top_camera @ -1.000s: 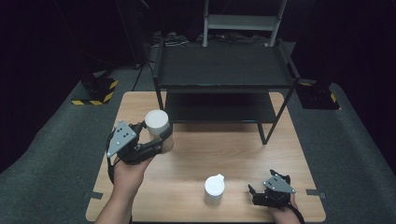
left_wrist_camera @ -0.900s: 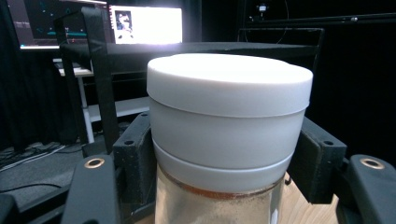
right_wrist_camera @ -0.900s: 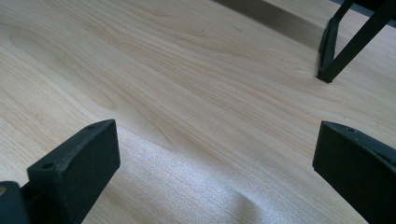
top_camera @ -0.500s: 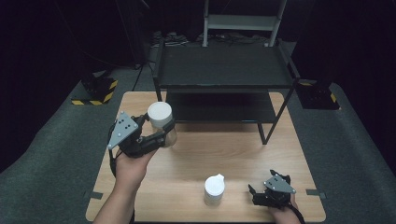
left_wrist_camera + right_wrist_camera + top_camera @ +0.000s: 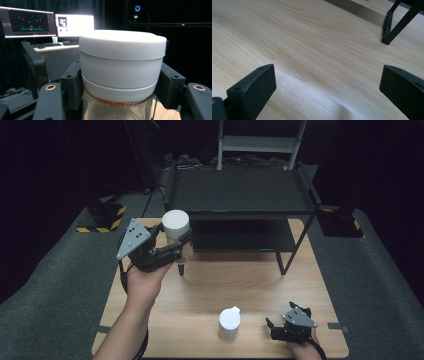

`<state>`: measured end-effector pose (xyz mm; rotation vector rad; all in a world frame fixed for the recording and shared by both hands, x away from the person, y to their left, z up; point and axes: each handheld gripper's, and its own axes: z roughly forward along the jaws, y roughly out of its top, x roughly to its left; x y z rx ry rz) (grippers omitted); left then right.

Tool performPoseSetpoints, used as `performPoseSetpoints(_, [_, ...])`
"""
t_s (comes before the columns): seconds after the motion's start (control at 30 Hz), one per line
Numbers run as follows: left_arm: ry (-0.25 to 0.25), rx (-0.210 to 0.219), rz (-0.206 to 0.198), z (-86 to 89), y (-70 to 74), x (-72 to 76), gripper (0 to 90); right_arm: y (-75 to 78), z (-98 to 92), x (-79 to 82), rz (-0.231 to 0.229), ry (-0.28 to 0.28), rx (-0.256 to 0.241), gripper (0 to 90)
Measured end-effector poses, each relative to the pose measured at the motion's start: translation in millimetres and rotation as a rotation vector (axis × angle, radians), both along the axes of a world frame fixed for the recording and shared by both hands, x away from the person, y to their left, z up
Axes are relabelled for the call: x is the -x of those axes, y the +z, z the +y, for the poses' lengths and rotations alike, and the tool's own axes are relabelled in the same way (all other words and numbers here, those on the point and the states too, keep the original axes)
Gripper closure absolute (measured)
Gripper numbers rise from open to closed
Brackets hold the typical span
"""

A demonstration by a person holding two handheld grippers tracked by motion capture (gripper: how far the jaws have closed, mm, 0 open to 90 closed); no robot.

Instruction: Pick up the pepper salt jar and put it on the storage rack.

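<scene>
The jar [image 5: 177,237] could slip, I judge, since the left gripper [image 5: 172,251] clamps it just under the white lid with its fingers [image 5: 72,85], lifted off the tabletop [image 5: 260,285] beside the black shelf [image 5: 240,195] (forearm reaching forward). The right gripper [image 5: 280,330] rests low, fingers wide, holding nothing

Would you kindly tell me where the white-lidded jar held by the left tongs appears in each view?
High view: the jar is upper left, clamped in the left tongs, lifted over the wooden table near the black shelf rack.
Left gripper view: the jar sits centre, between the jaws.
Right gripper view: not in it.
Shared landmark: the rack's leg.
</scene>
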<state>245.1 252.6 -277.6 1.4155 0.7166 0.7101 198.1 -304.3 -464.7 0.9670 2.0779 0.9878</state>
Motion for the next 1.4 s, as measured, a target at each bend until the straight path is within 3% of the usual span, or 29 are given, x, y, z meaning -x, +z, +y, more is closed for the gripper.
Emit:
performPoseSetpoints(0.43, [0.009, -0.013, -0.031, -14.1, 32.9, -16.9, 34.1, 0.0, -0.8, -0.1, 0.001, 0.002, -0.004, 0.0])
performPoseSetpoints(0.57, [0.006, 0.01, -0.024, -16.8, 42.3, -26.7, 34.1, -0.1, -0.9, -0.1, 0.0, 0.004, -0.003, 0.0])
performPoseSetpoints(0.97, [0.039, -0.01, -0.044, -29.8, 68.3, -48.0, 34.1, -0.6, -1.9, 0.4, -0.002, 0.005, -0.011, 0.0])
performPoseSetpoints(1.4, [0.074, -0.005, -0.047, -46.4, 75.4, -74.8, 33.9, -0.8, -3.3, 0.8, -0.002, 0.008, -0.018, 0.0])
